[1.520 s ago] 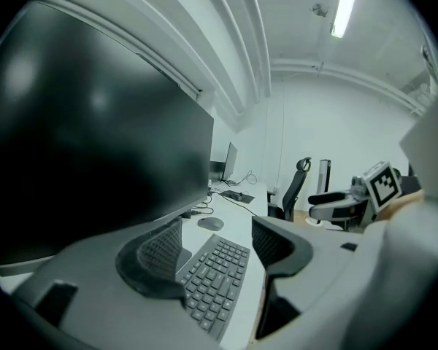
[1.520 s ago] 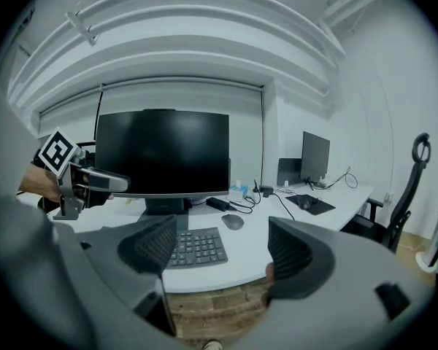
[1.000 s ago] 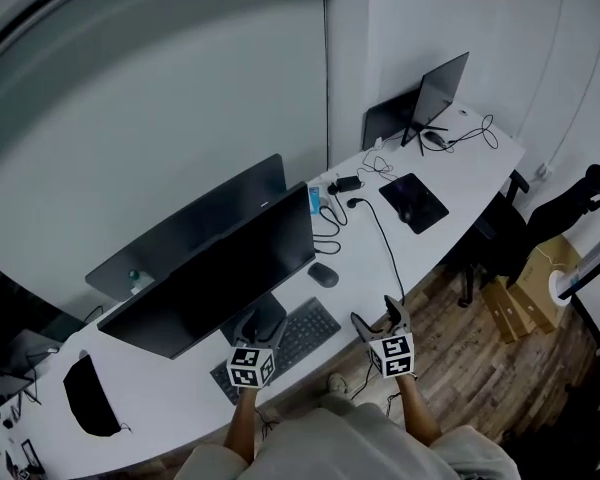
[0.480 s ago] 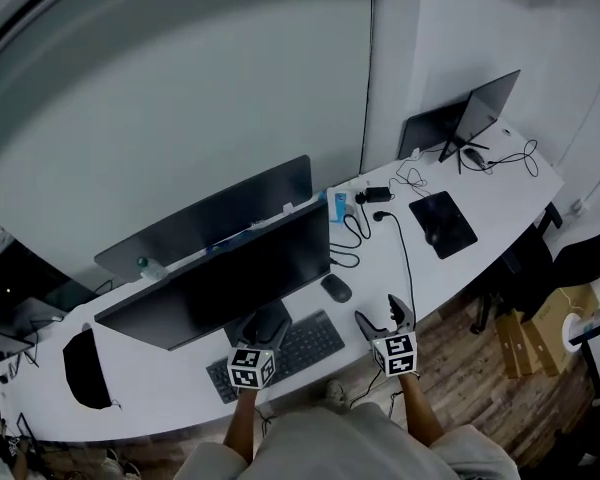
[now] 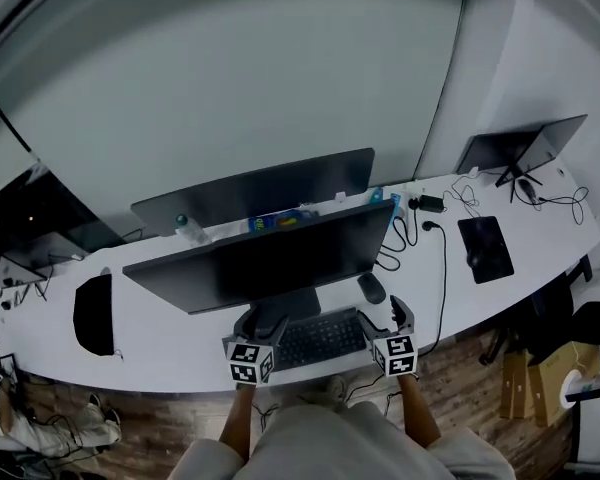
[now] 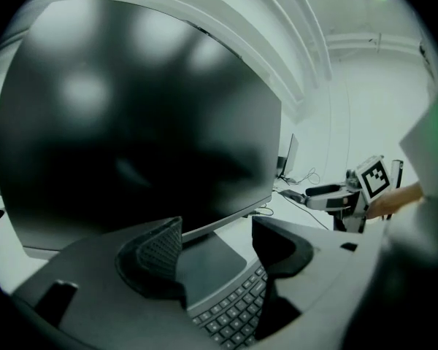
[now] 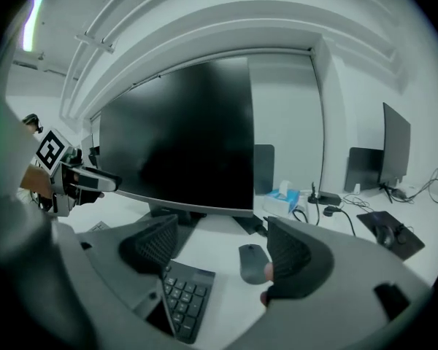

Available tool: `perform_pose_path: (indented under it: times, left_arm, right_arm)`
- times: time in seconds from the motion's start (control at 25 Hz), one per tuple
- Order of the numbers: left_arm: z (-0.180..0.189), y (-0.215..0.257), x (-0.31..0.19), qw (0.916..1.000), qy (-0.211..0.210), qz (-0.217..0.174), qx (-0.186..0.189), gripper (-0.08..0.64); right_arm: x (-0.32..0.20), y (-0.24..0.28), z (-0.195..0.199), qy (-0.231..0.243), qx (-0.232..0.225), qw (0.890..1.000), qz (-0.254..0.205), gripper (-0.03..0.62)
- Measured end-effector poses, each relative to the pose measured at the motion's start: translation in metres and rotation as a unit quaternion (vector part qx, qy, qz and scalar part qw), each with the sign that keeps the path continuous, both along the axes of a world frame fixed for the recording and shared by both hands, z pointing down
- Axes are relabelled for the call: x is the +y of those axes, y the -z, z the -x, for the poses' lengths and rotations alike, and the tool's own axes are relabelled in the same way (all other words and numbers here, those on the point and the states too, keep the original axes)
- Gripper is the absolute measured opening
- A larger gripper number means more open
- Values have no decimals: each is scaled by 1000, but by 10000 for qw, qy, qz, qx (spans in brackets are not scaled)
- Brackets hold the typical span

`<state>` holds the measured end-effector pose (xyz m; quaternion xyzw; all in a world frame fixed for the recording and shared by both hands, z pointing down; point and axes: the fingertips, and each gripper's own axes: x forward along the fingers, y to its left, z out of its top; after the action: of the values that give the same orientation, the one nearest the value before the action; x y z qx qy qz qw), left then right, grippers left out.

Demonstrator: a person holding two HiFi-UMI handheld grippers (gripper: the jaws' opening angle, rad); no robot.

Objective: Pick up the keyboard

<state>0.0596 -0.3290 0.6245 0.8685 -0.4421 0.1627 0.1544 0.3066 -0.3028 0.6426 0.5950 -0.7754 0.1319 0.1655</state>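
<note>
While at the keyboard's ends, left hand-held gripper and right hand-held gripper both spread, empty.

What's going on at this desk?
A person holds a gripper in each hand over the dark flat keyboard on the white desk, before the black monitor. The left gripper is at its left end, the right gripper at its right end, near the dark oval mouse. Both are open; nothing gripped yet.
</note>
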Motion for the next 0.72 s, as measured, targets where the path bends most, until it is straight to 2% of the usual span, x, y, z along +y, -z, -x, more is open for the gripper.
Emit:
perform_pose_path:
  times: [0.2, 0.72]
  left_arm:
    - [50, -4, 5, 9991, 421, 74, 18, 285]
    - [156, -12, 26, 9948, 979, 256, 104, 285]
  right_arm:
    - [-13, 1, 45, 400, -16, 9992, 49, 379]
    - [-16, -2, 128, 746, 92, 9970, 197, 379]
